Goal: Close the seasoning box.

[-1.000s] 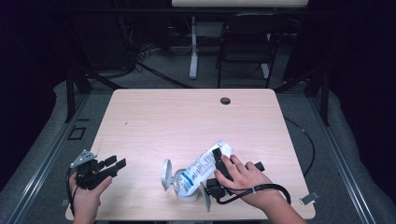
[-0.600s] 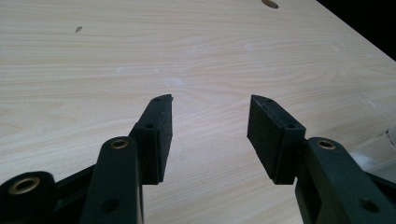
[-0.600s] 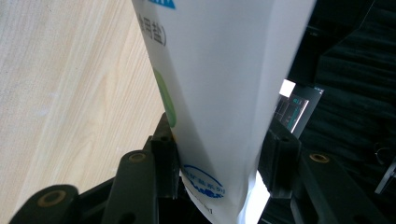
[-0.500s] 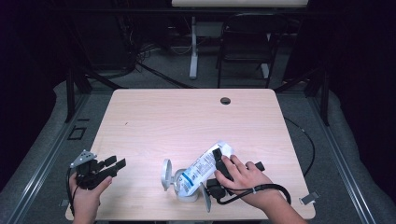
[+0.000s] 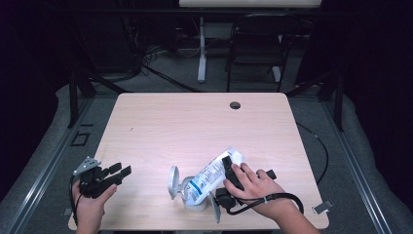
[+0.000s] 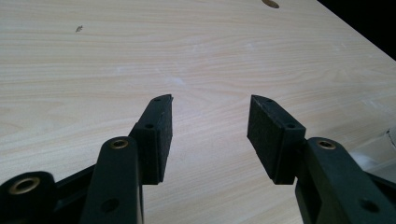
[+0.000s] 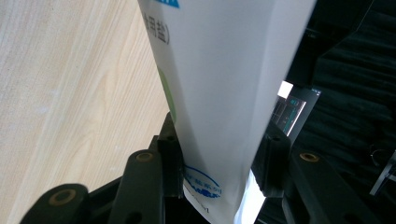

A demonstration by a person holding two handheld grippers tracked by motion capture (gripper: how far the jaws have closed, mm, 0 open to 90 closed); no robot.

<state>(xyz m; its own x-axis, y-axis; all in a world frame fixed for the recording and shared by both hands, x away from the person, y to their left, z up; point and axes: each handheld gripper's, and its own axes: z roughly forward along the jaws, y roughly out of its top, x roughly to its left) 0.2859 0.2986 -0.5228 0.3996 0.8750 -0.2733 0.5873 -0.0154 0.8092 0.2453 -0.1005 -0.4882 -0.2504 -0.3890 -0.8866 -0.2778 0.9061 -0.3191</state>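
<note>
A white bag with blue print [image 5: 210,175] hangs tilted, its lower end over a pale grey container [image 5: 195,204] near the table's front edge. My right gripper [image 5: 228,168] is shut on the bag's upper end. Its jaws have just been closing with the bag between them. In the right gripper view both pads press the bag [image 7: 224,70] at the right gripper [image 7: 219,140]. My left gripper [image 5: 122,170] is at the front left corner. In the left gripper view, the left gripper [image 6: 210,116] stands open over bare wood with nothing between its jaws.
A round grey lid [image 5: 172,183] stands on edge at the container's left. The wooden table [image 5: 195,126] has a dark cable hole [image 5: 235,105] near its far edge. A chair [image 5: 255,48] and a stand are on the floor behind.
</note>
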